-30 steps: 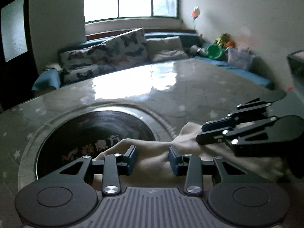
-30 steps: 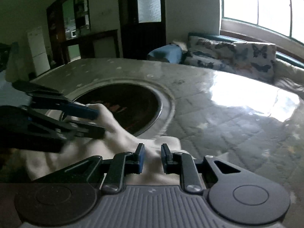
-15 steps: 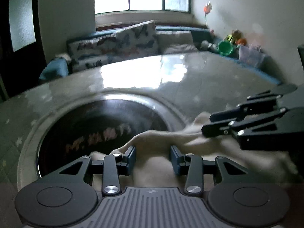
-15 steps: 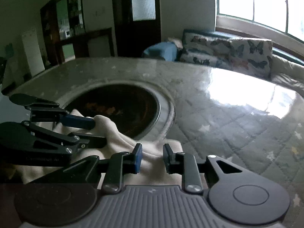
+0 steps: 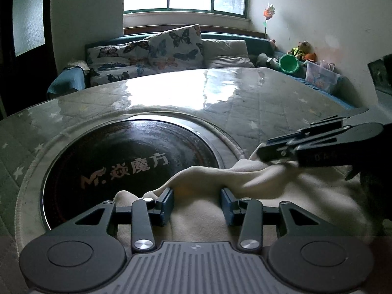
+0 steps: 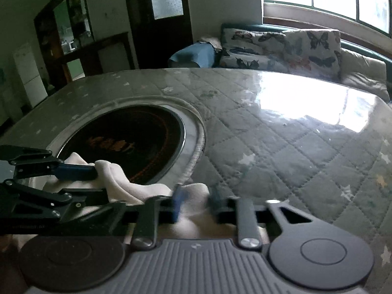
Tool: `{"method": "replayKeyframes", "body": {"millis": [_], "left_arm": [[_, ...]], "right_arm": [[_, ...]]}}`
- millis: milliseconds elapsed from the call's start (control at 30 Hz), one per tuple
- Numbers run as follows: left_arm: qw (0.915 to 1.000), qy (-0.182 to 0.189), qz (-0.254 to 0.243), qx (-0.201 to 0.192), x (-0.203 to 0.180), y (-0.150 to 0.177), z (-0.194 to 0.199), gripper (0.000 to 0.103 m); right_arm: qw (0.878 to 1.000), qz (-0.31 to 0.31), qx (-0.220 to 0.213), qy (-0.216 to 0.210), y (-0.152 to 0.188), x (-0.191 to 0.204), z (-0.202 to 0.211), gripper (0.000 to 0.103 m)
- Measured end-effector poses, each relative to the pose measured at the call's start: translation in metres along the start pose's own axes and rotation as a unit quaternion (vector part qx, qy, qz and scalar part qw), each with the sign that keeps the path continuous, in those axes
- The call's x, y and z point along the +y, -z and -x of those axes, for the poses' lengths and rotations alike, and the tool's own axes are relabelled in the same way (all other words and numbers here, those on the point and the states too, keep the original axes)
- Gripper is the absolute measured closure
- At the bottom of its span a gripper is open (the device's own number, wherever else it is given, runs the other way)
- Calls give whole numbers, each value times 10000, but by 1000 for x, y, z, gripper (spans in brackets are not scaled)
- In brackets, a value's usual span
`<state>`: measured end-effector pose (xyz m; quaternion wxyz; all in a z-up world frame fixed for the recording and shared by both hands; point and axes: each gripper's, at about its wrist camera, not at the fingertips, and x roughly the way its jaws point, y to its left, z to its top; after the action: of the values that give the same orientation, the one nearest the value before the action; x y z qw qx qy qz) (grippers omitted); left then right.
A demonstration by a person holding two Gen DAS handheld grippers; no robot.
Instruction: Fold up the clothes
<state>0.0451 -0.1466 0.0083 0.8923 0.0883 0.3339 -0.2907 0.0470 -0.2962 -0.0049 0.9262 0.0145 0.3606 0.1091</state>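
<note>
Left gripper [image 5: 197,203] held low and level over the table's near edge, fingers spread with a ridge of cream cloth [image 5: 281,193] between them but not pinched; right gripper [image 6: 194,203] just beside it, blurred, fingers also parted around a fold of the same cloth. Round black cooktop [image 5: 127,161] sunk into the quilted table [image 6: 281,134], the cloth's far edge draped over its rim; butterfly cushions [image 5: 147,56] and window beyond. Cloth bunched at the table's near edge, long axis running from one gripper to the other.

Right tool [image 6: 194,202] fingertips motion-blurred
</note>
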Motion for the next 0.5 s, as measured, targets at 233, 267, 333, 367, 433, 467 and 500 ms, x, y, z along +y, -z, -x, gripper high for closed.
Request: {"method": "replayKeyframes", "body": {"millis": [233, 267, 333, 367, 433, 467, 500], "left_arm": [[10000, -30, -6, 0, -3, -2, 0, 57], [10000, -53, -5, 6, -4, -3, 2, 57], [10000, -15, 7, -77, -5, -6, 9, 57], [9999, 31, 14, -150, -5, -8, 13, 57], [9995, 121, -10, -299, -7, -14, 20, 57], [9993, 119, -40, -339, -9, -17, 21, 57], [9992, 107, -58, -369, -9, -21, 20, 57]], "right_arm": [[9950, 417, -734, 539, -1, 12, 24, 97], [9949, 426, -659, 628, 0, 11, 20, 96], [9961, 314, -552, 618, 1, 5, 15, 94], [9969, 165, -582, 507, 2, 1, 17, 94], [9972, 111, -617, 407, 2, 0, 21, 88], [9972, 120, -630, 375, 1, 0, 23, 85], [9973, 129, -644, 343, 1, 1, 24, 78]]}}
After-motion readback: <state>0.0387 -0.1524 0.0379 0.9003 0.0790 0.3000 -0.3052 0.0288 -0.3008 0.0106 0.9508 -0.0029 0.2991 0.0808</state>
